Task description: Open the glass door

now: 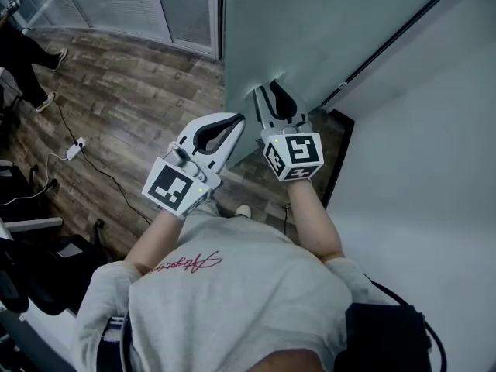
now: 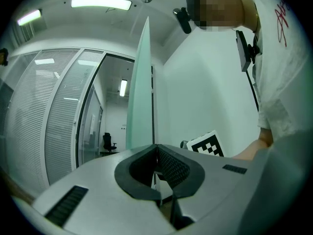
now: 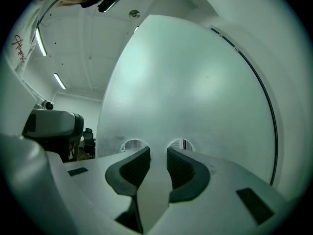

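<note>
The tall frosted pale-green glass door [image 1: 310, 29] stands right in front of the person, over the dark wood-plank floor [image 1: 132, 91]. The left gripper [image 1: 237, 120] has its jaws together, holding nothing, with its tips at the door's free edge. The right gripper [image 1: 267, 90] has its jaws apart and its tips against the door's face.

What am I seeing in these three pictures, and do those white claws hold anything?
A person wears a camera on the head, looking down at their own arms. Each hand carries a white tool with a marker cube. The other two pictures come from cameras riding on those tools. The left tool has its jaws together, near the edge of the frosted glass door. The right tool has its jaws apart, pointing at the door's face, holding nothing. Below is a wood floor.
</note>
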`<state>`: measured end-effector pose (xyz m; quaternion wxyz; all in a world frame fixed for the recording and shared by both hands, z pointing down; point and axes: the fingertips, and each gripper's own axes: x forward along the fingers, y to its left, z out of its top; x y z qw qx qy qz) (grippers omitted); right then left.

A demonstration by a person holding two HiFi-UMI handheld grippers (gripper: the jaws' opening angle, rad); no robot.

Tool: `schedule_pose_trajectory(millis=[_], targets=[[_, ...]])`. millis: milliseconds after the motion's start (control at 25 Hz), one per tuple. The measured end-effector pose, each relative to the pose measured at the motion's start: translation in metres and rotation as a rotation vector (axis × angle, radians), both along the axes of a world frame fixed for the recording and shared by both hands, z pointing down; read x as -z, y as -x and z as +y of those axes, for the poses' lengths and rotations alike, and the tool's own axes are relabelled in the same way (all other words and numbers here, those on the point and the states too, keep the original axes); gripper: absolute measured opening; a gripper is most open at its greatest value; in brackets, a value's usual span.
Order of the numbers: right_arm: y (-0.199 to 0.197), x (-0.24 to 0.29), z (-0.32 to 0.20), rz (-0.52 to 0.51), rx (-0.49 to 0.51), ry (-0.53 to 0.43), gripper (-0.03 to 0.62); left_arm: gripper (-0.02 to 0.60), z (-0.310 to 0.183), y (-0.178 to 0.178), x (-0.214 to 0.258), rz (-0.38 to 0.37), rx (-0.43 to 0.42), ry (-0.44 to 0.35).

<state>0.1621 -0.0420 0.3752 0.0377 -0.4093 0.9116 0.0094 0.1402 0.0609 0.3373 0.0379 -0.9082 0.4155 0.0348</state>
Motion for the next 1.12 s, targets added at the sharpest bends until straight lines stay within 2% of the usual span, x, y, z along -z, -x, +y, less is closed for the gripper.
schedule_pose_trajectory(millis=[120,360,760,1120], targets=[[-0.014,-0.006,0.009,-0.003,-0.005,0.003,0.114,0.017,0.008,-0.013,-0.003,-0.015,-0.059,0.013],[-0.020,0.012,0.029,0.012,-0.019,0.006,0.114,0.017,0.036,-0.022,0.012,-0.038,-0.270,0.028],[-0.082,0.010,0.062,0.013,-0.021,-0.001,0.114,0.017,0.090,-0.091,0.020,-0.025,-0.569,0.011],[-0.127,0.010,0.087,0.020,0.031,0.008,0.114,0.017,0.122,-0.141,0.023,-0.038,-0.697,0.008]])
